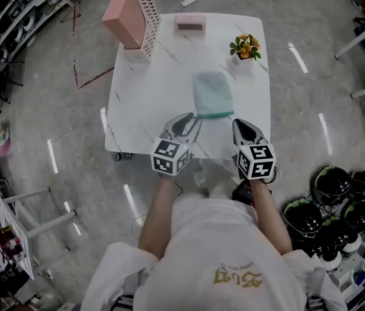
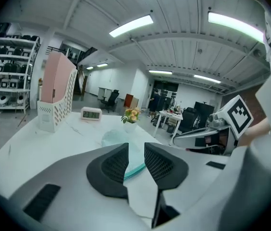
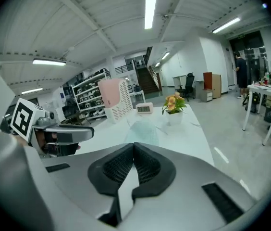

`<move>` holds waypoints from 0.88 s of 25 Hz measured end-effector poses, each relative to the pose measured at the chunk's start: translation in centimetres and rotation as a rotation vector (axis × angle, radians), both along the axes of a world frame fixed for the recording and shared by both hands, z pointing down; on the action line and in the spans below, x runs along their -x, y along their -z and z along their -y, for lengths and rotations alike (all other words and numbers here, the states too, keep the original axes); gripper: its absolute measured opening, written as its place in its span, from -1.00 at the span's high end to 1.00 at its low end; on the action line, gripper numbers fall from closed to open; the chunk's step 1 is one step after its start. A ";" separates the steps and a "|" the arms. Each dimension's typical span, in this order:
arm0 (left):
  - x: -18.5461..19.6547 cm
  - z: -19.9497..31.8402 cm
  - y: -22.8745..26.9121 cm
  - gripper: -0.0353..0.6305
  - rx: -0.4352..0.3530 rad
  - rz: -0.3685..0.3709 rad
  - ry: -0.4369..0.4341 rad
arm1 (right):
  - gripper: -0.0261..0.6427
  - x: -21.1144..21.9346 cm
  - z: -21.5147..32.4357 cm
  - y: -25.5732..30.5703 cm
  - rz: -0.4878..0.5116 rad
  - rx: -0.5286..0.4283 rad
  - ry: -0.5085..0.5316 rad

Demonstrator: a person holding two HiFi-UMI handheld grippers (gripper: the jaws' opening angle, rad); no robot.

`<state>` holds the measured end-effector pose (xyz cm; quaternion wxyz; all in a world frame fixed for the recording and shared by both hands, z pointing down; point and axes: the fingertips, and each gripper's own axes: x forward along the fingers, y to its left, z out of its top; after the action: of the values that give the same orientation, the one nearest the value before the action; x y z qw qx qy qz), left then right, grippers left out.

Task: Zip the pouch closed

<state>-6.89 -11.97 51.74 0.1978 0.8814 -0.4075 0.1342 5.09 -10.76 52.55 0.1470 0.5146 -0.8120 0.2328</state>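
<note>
Pouch (image 1: 210, 94), teal and flat, lies near the middle of the white table (image 1: 137, 102) in the head view; its zip is too small to make out. Both grippers hang above the table's near edge, clear of the pouch: the left gripper (image 1: 192, 118) points at its near left corner, the right gripper (image 1: 237, 124) is just right of it. Farther back stand a pink file holder (image 1: 131, 15), a clock (image 1: 189, 23) and flowers (image 1: 246, 46). The person's torso fills the bottom edge, and helmets (image 1: 331, 206) crowd the floor at the right, partly cut off. In the left gripper view the jaws stand apart with nothing between the pads; the gap shows only a sliver of the pouch on the table beyond, the rest hidden behind the jaws. The right gripper's marker cube shows at the right. In the right gripper view the jaws are closed pad against pad, holding nothing; the pouch lies pale and blurred ahead above their tips, and the left gripper juts in from the left edge.
</note>
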 end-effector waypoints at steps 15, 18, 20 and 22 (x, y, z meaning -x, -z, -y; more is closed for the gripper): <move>1.1 -2.8 7.0 0.84 -0.076 -0.071 0.119 | 0.89 -0.4 -2.5 6.1 0.131 -0.134 -0.059; 1.1 -2.8 7.5 0.84 -0.090 -0.069 0.121 | 0.89 -0.9 -2.4 6.6 0.152 -0.140 -0.081; 1.0 -2.8 7.7 0.85 -0.097 -0.058 0.116 | 0.89 -0.9 -2.4 6.7 0.122 -0.150 -0.074; 1.0 -3.0 7.5 0.85 -0.107 -0.034 0.109 | 0.89 -0.8 -2.5 6.5 0.077 -0.155 -0.061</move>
<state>-7.84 -8.99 44.19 0.1643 0.8693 -0.4582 0.0862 5.87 -8.23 46.03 0.0680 0.5394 -0.8168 0.1931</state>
